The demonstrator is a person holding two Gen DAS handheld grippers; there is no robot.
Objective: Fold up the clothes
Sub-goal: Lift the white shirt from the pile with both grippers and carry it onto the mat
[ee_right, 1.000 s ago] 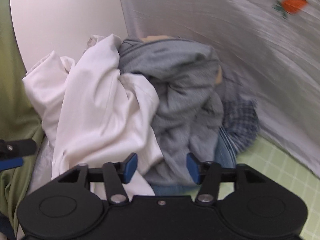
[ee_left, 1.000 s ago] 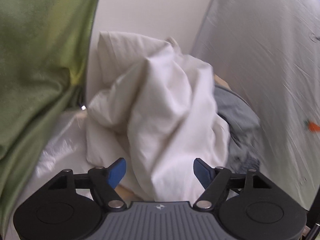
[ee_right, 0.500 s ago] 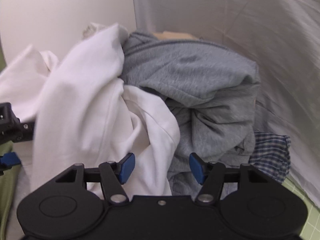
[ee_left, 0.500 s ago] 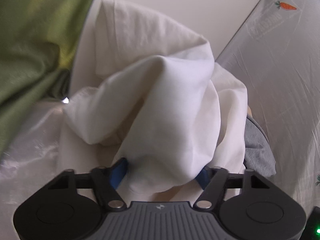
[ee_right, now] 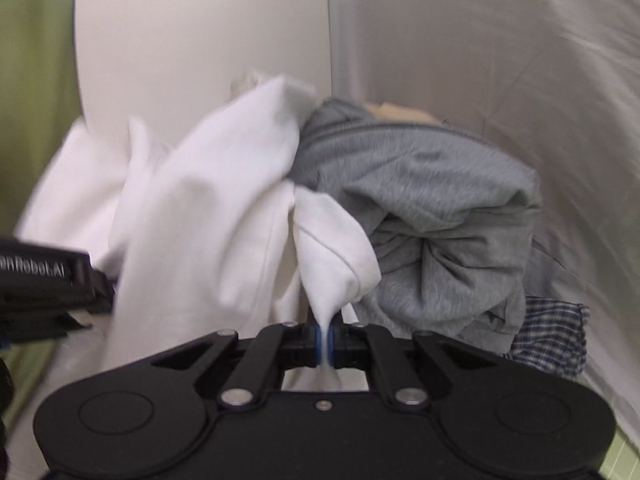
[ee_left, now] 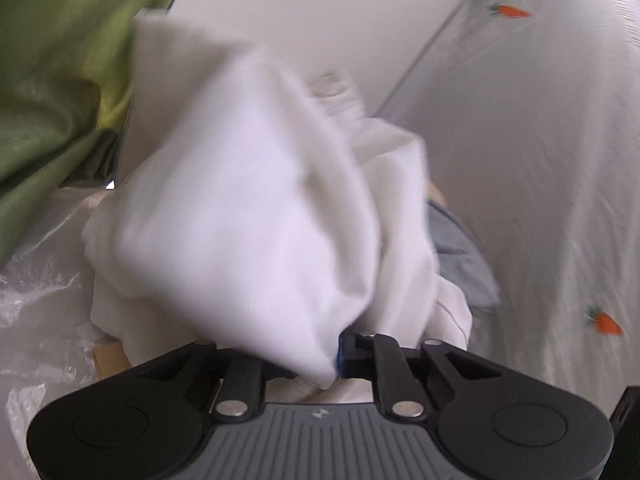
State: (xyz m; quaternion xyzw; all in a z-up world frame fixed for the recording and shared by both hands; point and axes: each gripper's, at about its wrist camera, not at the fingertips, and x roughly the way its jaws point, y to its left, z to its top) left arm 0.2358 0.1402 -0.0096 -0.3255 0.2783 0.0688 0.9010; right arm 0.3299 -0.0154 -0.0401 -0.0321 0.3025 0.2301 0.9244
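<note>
Pinching a white garment (ee_right: 224, 216) fold, right gripper (ee_right: 325, 340) pressed together, left gripper (ee_left: 316, 356) closing on its cloth.

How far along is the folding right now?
Nothing looks folded yet. In hand: the right gripper is shut on a corner of the white garment; the left gripper has its jaws closing on another bunch of it. Left: spreading and folding it, then the crumpled grey garment and checked cloth.
</note>
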